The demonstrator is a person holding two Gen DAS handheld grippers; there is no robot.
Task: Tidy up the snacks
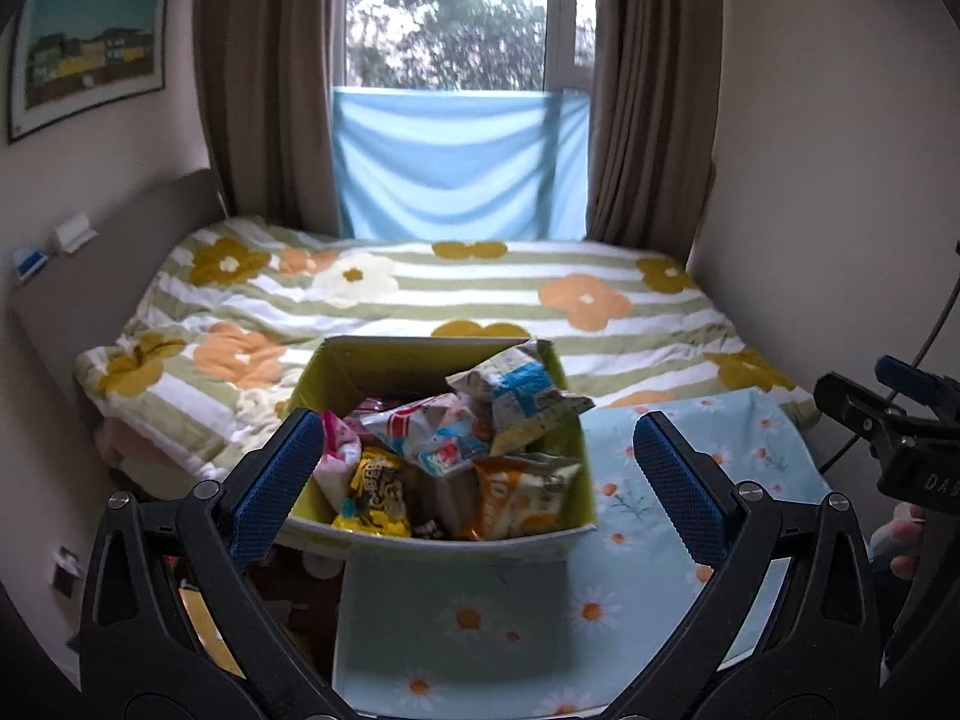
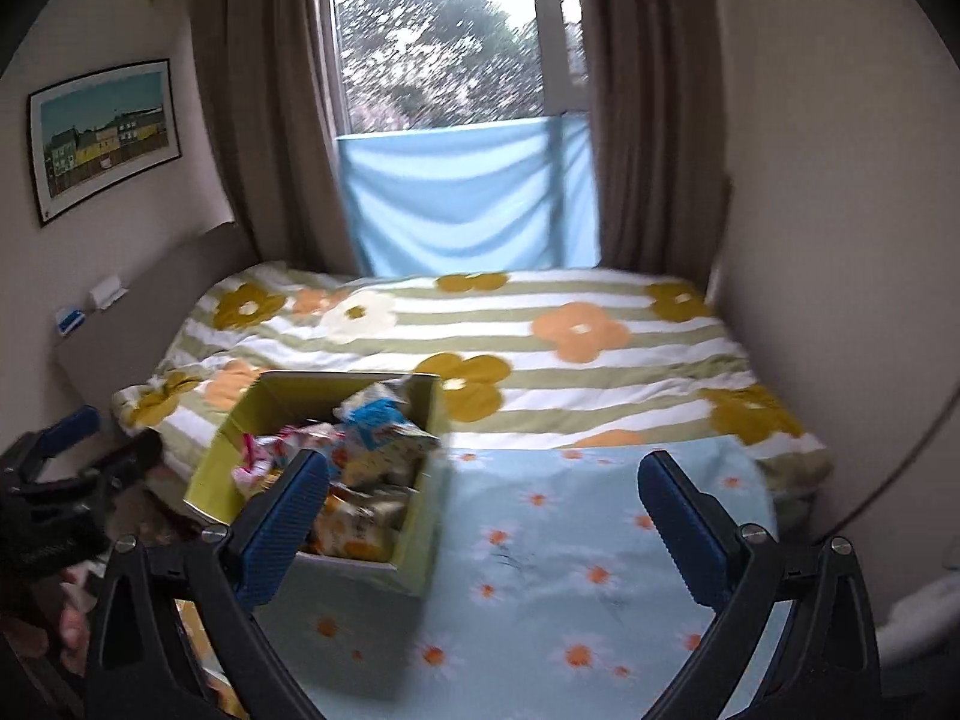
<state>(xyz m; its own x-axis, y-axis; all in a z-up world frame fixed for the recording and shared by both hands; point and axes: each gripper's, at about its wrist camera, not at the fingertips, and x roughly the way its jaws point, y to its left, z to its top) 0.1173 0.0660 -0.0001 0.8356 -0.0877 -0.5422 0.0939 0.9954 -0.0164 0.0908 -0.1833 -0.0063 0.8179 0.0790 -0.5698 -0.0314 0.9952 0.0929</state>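
A yellow-green cardboard box [image 1: 336, 372] stands on a light blue daisy cloth [image 1: 654, 540] at the bed's near end. It is heaped with snack packets: a blue-and-white packet [image 1: 522, 390] on top, a yellow packet [image 1: 375, 492] and an orange packet [image 1: 522, 498] at the front. My left gripper [image 1: 480, 474] is open just in front of the box, nothing between its fingers. My right gripper [image 2: 486, 516] is open too, to the right of the box [image 2: 240, 432], over the daisy cloth [image 2: 558, 546]. The right gripper [image 1: 894, 420] also shows at the left wrist view's right edge.
Behind the box spreads a striped flowered blanket [image 1: 456, 294] on the bed. Brown curtains [image 1: 264, 84] and a blue cloth [image 1: 462, 162] cover the window beyond. The headboard ledge [image 1: 54, 246] on the left carries small items. A wall [image 2: 840, 180] runs close on the right.
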